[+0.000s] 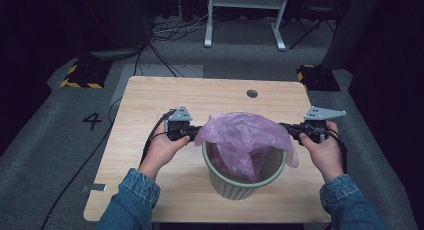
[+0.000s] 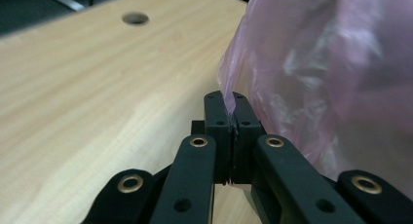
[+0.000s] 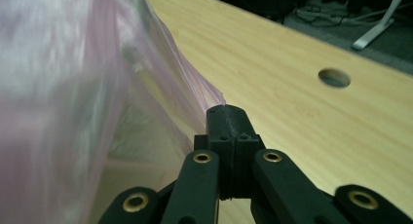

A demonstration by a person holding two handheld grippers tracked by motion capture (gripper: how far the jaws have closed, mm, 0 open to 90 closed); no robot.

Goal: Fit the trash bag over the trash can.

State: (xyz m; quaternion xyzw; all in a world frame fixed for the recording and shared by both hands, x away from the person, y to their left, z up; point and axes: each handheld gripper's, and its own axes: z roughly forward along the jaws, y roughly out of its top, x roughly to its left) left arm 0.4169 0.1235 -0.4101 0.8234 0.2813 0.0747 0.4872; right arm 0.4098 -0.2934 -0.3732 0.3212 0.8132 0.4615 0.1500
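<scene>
The left tool is clamped on the edge of a thin pink bag; its two black jaws meet with the film pinched between their tips. The right tool is likewise pressed together on the opposite edge of the bag, with the plastic running up to and into the jaw tips. In the high view the left tool and the right tool sit on either side of a pale green ribbed bin that stands near the person's edge of the tabletop.

The bag is stretched sideways between the two tools, so its long axis runs left to right across the tabletop, while its loose body sags down into the mouth of the bin.

As I judge it, the work is lining the bin with the bag, and it is partway along. Both edges are gripped, the bag is spread, and its bottom already hangs inside. The rim is not yet wrapped: the film is raised above the bin on the far side, and only a flap hangs over the right edge. What remains is to lower the opening and pull the edges down around the rim, then let go.
</scene>
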